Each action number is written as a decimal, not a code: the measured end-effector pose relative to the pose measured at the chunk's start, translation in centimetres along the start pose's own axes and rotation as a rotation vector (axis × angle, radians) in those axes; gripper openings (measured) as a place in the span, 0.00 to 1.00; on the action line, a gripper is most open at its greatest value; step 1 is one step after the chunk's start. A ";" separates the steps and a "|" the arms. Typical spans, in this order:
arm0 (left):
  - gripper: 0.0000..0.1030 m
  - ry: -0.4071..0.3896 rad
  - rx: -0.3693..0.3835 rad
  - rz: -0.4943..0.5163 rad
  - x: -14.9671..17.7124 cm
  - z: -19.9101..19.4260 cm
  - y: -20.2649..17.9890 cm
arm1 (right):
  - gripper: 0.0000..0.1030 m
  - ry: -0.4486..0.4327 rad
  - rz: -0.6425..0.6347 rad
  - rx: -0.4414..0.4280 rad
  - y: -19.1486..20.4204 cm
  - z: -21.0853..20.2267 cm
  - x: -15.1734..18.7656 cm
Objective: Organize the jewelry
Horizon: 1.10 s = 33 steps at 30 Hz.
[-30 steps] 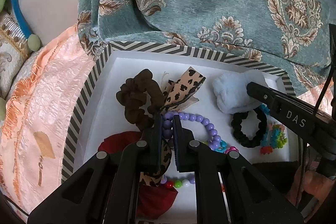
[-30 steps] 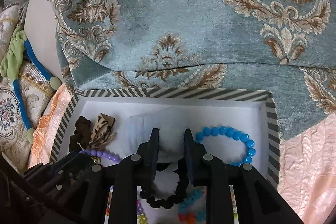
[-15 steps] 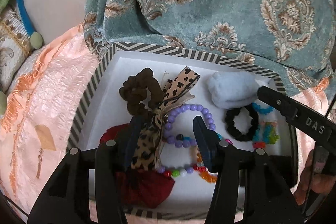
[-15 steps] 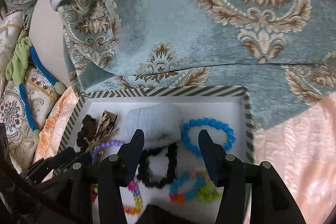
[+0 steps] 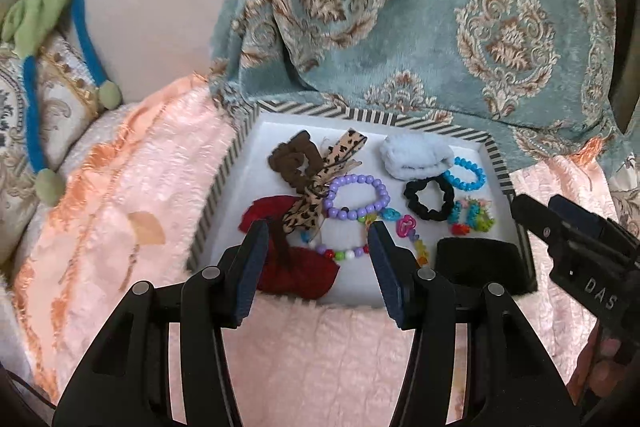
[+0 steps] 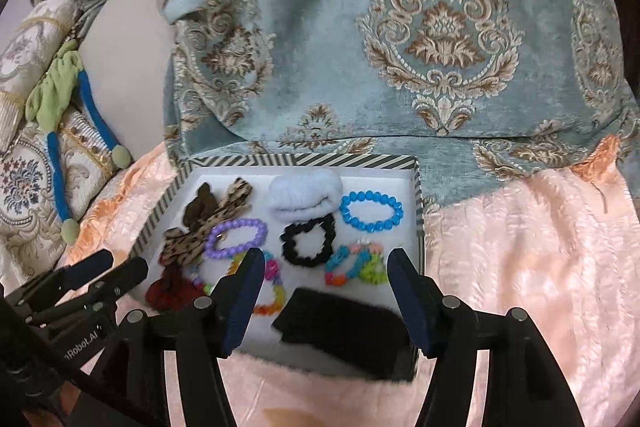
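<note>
Beaded bracelets [image 5: 356,197], fuzzy scrunchies [image 5: 428,201]

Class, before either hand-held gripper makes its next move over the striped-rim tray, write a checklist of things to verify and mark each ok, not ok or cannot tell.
1. Left hand-held gripper open and empty, its jaws having just been opening: ok.
2. Right hand-held gripper open and empty, its jaws having just been opening: ok.
3. Purple bead bracelet lying inside the striped-rim white tray: ok.
4. Blue bead bracelet clear of the black scrunchie: ok.
5. Leopard-print ribbon separate from the purple bracelet: not ok, they overlap.
</note>
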<state>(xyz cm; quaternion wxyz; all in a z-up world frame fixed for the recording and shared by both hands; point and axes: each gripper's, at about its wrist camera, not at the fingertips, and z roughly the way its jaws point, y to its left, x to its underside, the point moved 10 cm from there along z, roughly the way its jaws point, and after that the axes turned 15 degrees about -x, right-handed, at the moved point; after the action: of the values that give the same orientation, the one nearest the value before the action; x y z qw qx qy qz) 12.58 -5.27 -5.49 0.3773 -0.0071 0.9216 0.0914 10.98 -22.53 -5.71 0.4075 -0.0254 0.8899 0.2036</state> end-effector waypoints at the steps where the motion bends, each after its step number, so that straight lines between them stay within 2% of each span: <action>1: 0.50 -0.009 -0.002 0.000 0.0 -0.5 0.2 | 0.60 -0.009 0.000 -0.001 0.5 -0.6 0.2; 3: 0.50 -0.034 -0.012 -0.008 -0.1 -1.9 0.9 | 0.61 -0.024 -0.007 -0.007 1.4 -1.7 0.4; 6: 0.50 -0.054 -0.013 -0.018 -0.1 -3.5 1.5 | 0.67 -0.036 -0.033 0.008 2.6 -3.1 0.6; 13: 0.50 -0.087 -0.022 -0.040 0.1 -6.2 2.5 | 0.68 -0.063 -0.078 0.020 4.8 -5.7 0.8; 33: 0.50 -0.128 -0.078 -0.056 1.1 -9.0 3.6 | 0.72 -0.076 -0.107 0.050 6.1 -8.1 1.8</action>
<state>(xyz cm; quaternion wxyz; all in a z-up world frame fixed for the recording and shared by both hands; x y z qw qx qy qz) 5.28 -3.21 0.63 0.4372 -0.0418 0.8907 0.1171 2.68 -19.83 -0.21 0.4516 -0.0551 0.8760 0.1601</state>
